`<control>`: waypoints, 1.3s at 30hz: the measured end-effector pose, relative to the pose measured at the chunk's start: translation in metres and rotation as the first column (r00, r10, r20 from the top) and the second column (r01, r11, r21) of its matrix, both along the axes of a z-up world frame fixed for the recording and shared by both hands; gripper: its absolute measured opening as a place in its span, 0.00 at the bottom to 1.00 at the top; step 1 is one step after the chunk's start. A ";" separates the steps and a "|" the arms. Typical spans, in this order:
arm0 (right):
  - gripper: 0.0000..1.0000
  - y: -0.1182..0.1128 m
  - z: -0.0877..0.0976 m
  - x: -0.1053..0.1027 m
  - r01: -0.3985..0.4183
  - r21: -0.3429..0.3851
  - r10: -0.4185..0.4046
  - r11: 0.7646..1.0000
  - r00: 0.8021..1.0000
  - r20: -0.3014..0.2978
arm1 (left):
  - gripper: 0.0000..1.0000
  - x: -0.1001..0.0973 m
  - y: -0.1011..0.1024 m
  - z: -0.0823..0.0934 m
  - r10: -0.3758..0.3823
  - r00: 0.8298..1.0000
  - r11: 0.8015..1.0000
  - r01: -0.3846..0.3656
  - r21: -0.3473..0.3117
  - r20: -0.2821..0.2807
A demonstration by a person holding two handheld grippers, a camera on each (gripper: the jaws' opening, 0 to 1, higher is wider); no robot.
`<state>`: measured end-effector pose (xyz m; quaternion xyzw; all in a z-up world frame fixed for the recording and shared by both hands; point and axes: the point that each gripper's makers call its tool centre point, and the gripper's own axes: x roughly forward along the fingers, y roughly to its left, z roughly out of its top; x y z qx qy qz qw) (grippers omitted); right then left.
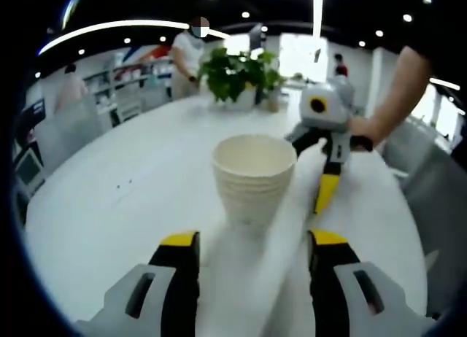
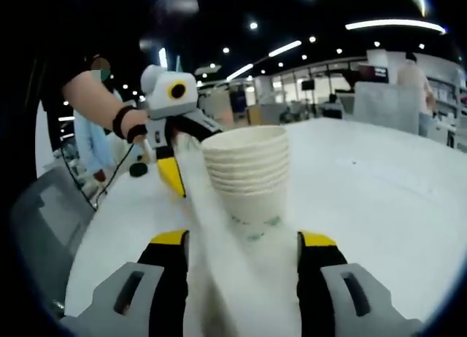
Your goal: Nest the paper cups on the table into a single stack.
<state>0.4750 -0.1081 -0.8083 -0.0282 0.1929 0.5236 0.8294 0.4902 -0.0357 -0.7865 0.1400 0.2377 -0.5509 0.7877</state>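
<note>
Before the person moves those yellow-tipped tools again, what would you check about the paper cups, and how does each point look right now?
1. Cups nested into one stack: ok, several rims sit one inside the other.
2. Stack upright on the white table: ok, it stands straight.
3. Left tool free of the stack: ok, open, stack ahead of it and untouched.
4. Right tool free of the stack: ok, open; whether its tips touch the cup base, cannot tell.
5. Any stray cup left elsewhere on the table: cannot tell beyond what shows; I see a potted plant.
</note>
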 end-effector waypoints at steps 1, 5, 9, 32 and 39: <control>0.59 -0.001 0.003 -0.002 0.002 0.002 -0.002 1.000 1.000 0.003 | 0.61 -0.003 0.003 0.003 0.005 1.000 1.000 -0.005 0.001 0.004; 0.65 -0.009 0.014 -0.010 0.019 -0.004 -0.019 1.000 1.000 0.014 | 0.64 -0.012 0.009 0.013 0.022 1.000 1.000 -0.022 -0.006 0.014; 0.65 -0.019 0.027 -0.020 0.034 -0.014 -0.034 0.999 0.999 0.033 | 0.67 -0.026 0.014 0.027 0.027 0.999 1.000 -0.027 -0.003 0.026; 0.65 -0.060 0.090 -0.110 0.170 0.005 -0.169 0.985 0.981 0.100 | 0.71 -0.104 0.062 0.077 0.159 0.986 0.987 -0.157 -0.044 0.053; 0.65 -0.062 0.096 -0.123 0.191 0.014 -0.191 0.982 0.976 0.103 | 0.70 -0.124 0.089 0.077 0.224 0.974 0.973 -0.221 -0.066 0.038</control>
